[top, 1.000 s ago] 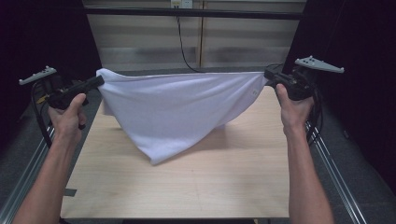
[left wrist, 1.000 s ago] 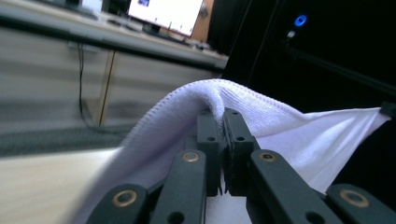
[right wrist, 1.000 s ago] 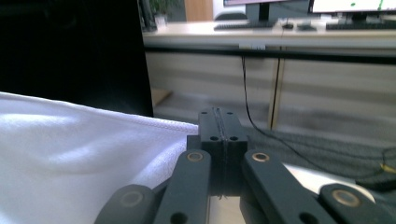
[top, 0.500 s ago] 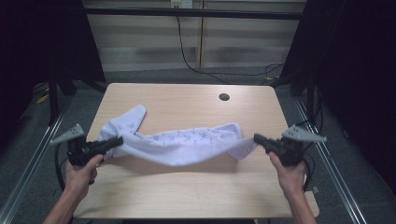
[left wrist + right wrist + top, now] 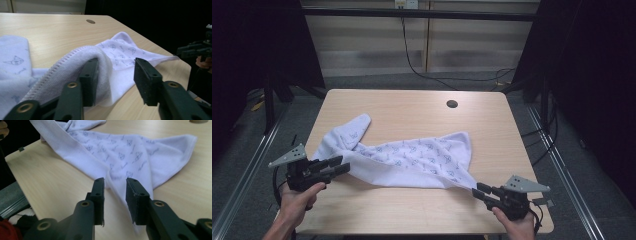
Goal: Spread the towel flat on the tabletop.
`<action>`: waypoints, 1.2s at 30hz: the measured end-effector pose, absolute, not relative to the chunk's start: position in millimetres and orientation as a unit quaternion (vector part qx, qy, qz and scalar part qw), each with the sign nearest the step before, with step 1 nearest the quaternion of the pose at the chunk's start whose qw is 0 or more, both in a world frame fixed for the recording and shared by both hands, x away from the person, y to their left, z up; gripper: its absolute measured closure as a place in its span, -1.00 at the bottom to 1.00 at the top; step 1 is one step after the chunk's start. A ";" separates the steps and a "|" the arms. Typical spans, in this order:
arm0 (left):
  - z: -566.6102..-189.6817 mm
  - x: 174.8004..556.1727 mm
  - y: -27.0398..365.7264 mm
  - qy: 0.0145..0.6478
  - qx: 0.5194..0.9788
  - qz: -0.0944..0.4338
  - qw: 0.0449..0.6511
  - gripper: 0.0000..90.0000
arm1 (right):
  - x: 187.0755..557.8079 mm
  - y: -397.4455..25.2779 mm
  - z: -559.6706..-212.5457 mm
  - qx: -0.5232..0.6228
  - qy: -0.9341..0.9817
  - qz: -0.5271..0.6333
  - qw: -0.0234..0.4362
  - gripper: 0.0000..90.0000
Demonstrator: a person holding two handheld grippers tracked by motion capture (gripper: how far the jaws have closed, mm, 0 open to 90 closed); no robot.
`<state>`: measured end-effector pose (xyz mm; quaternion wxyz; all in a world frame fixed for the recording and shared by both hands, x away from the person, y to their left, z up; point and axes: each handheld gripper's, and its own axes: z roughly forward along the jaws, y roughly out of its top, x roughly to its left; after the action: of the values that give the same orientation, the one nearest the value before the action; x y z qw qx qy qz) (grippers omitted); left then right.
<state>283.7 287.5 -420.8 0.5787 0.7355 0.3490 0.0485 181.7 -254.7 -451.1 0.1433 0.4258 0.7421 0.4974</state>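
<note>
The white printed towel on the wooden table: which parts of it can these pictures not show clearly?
- High view: the white printed towel has print figures too small to identify.
- Left gripper view: the towel's hem drapes over one jaw of the left tool, hiding the cloth beneath.
- Right gripper view: the towel's corner is cut off between the jaws of the right tool.

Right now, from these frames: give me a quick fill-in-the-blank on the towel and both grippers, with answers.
1. The white towel lies on the ____.
2. The left gripper has its jaws ____, with towel hem draped over one jaw.
3. The towel corner between the right gripper jaws lies ____ on the wood.
4. The round hole sits toward the table's ____ edge.

Missing words: table; open; flat; far
</note>
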 end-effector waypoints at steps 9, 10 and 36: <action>-417.3 289.3 288.4 0.357 0.723 0.053 0.589 0.06 | 238.6 -239.4 -456.8 0.429 0.759 0.470 0.139 0.25; -421.0 292.2 285.4 0.357 0.727 0.052 0.584 0.05 | 263.0 -233.9 -471.8 0.439 0.766 0.452 0.131 0.22; -500.6 305.0 206.2 0.305 0.852 -0.013 0.425 0.44 | 212.1 -207.2 -474.3 0.391 0.800 0.445 0.097 0.46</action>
<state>305.0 206.2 -500.6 0.4247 0.8523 0.3049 -0.0126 212.1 -207.2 -474.3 0.0970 0.3905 0.8001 0.4448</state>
